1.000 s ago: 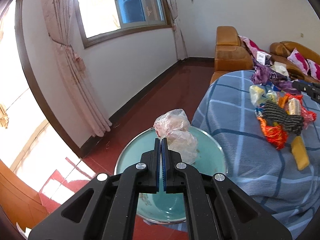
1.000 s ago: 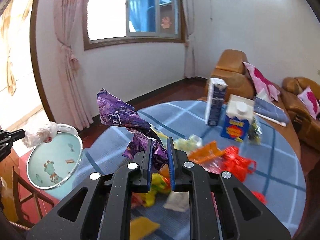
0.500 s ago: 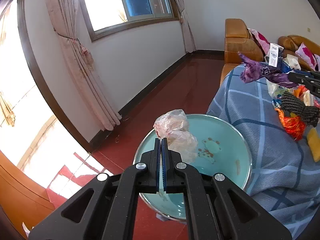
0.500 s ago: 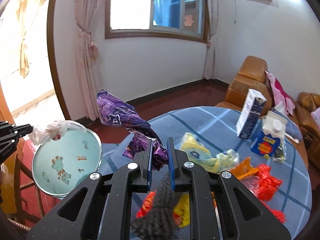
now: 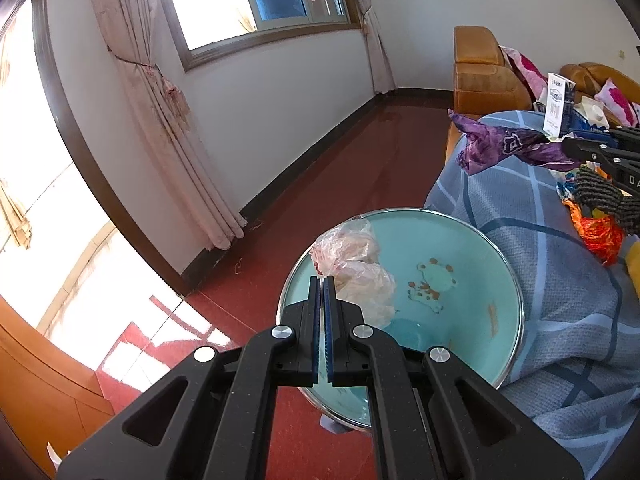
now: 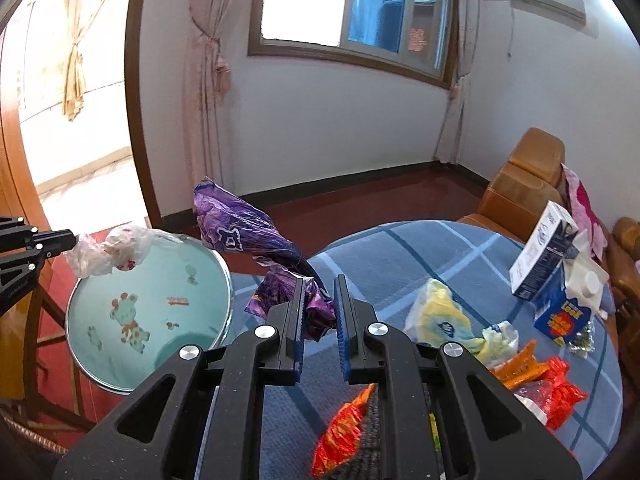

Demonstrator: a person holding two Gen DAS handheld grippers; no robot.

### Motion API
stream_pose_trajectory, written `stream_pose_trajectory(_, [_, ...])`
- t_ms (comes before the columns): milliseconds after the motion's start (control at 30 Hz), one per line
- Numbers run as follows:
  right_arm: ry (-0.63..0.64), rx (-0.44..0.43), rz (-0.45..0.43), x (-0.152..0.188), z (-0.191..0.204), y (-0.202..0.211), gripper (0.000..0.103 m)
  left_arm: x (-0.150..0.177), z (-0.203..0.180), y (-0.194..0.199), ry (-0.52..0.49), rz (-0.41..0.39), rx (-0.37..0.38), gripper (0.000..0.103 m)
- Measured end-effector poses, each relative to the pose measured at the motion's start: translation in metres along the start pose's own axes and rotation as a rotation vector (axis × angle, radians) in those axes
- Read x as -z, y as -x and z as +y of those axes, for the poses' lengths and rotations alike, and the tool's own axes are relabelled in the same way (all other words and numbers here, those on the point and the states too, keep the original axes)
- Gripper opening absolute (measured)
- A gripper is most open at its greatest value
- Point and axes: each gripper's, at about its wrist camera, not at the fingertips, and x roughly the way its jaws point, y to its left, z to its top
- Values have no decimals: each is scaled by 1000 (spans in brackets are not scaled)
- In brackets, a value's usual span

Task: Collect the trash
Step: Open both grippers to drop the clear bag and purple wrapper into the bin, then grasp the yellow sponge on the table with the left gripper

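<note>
L gripper point(image 5: 323, 280): jaws closed on a crumpled clear plastic bag point(image 5: 354, 266), pinched at its edge. Bag hangs over the near-left rim of the teal basin point(image 5: 508, 268) (cartoon animal print on its inner surface, metal rim). From the R wrist view the same bag point(image 6: 110, 250) sticks out from the L fingertips, above the basin's far-left rim point(image 6: 228, 276).

R gripper point(image 6: 318, 298): jaws nearly closed, clamping a purple wrapper point(image 6: 248, 232). Wrapper is crumpled between the pads, its loose end fanning up and left. It's in the air over the table edge, near the basin's right side but not over it. L wrist view shows the wrapper point(image 5: 504, 144) held out above the blue checked tablecloth point(image 5: 560, 280).

Other trash on the cloth: yellow wrapper point(image 6: 440, 316), orange-red packets point(image 6: 560, 390), orange snack bag point(image 6: 344, 428) just below the R gripper. Two cartons point(image 6: 548, 248) stand at far right. Basin sits beside the table, w/ red floor point(image 5: 340, 168) beyond.
</note>
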Motion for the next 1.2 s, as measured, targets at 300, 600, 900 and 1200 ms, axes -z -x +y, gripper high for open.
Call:
stream_pose_trajectory(300, [46,-53,13,-1,13,0,21,-2,-4,1,-7,-1,24,11])
stream_pose_trajectory(600, [87,-83,11,4,26,5,54,-1,-10,3,-16,-13,16,52])
stream_pose_trajectory(900, [-16,-14,-11,13,-13,32,58,-2,-13,5,17,-21,9,65])
stream_pose_trajectory(1200, [-263,248,19,96,-117,111,65,-7,-89,21,-30,-42,101,74])
